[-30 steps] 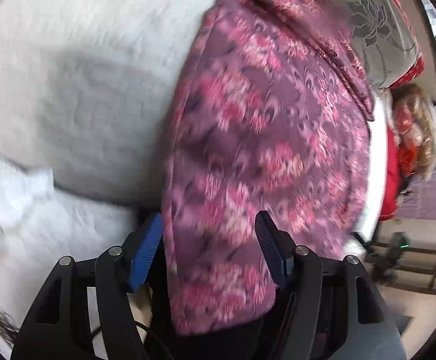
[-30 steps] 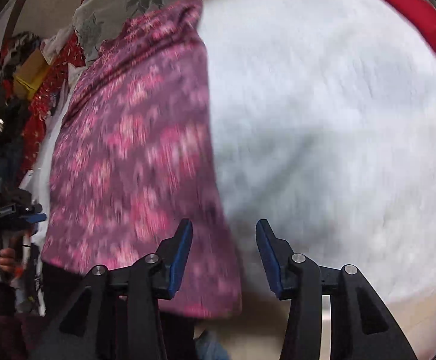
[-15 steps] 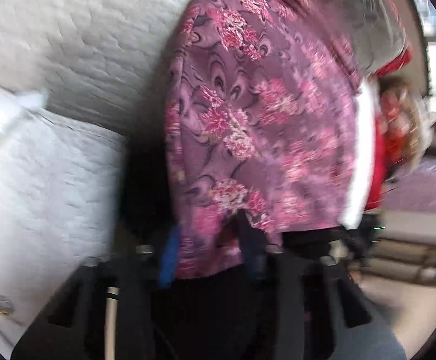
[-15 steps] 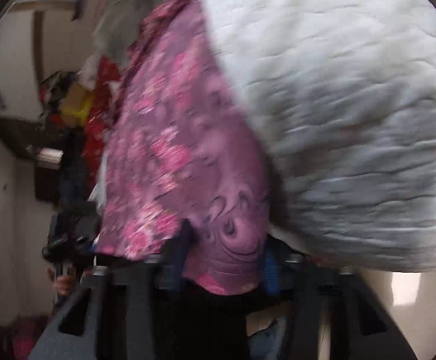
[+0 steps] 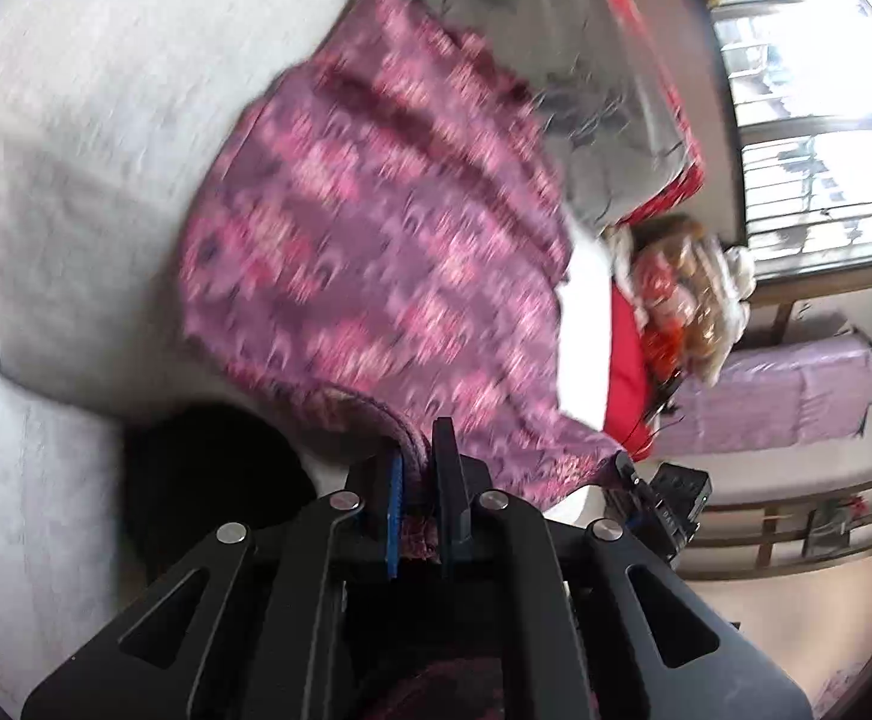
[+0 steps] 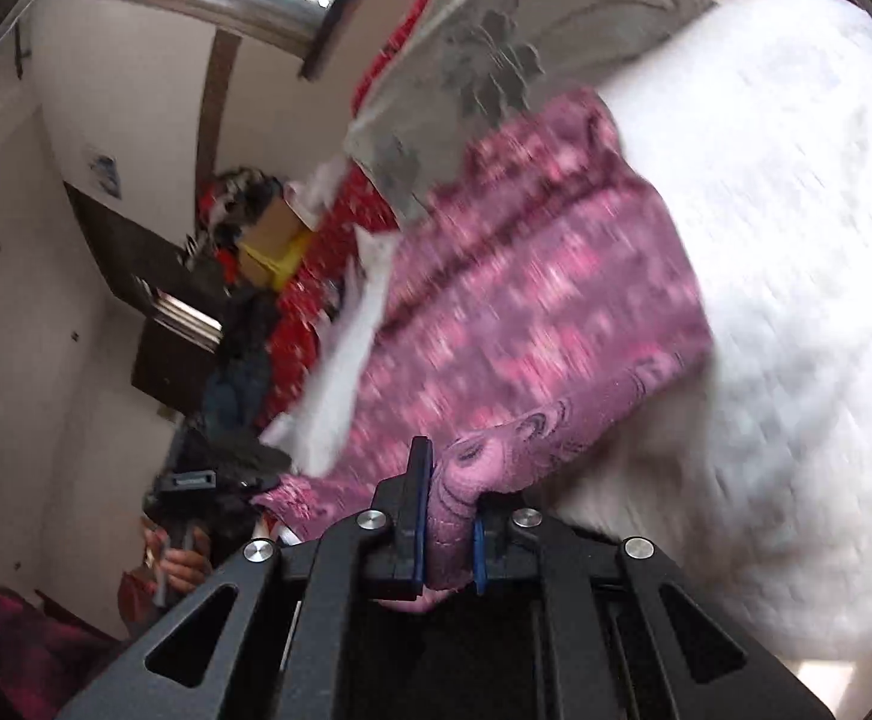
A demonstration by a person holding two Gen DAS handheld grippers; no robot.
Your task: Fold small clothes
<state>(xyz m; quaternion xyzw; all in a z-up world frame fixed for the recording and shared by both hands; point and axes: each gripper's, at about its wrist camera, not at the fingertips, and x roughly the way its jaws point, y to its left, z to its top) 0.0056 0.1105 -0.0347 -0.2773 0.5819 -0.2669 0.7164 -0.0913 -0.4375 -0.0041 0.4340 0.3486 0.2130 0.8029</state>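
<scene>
The purple garment with pink floral print [image 5: 375,252] [image 6: 532,312] is spread over the white quilted bed cover [image 5: 93,138] [image 6: 796,300]. Its near hem is pinched at 6 o'clock by the left gripper [image 5: 417,468] and the right gripper [image 6: 448,498], both clamped on cloth. A grey flower-patterned pillow [image 5: 556,60] lies at 12 o'clock.

Place: a lived-in bedroom in a home.
Bed: white quilted bedspread [image 5: 93,138], with a grey flowered pillow [image 6: 496,42] and red bedding [image 5: 625,354] beside it.
Window: barred, daylight coming through [image 5: 820,138].
Furniture: dark wooden cabinet [image 6: 159,324] against a pale wall.
Clutter: heaped clothes and a cardboard box [image 6: 270,228].
</scene>
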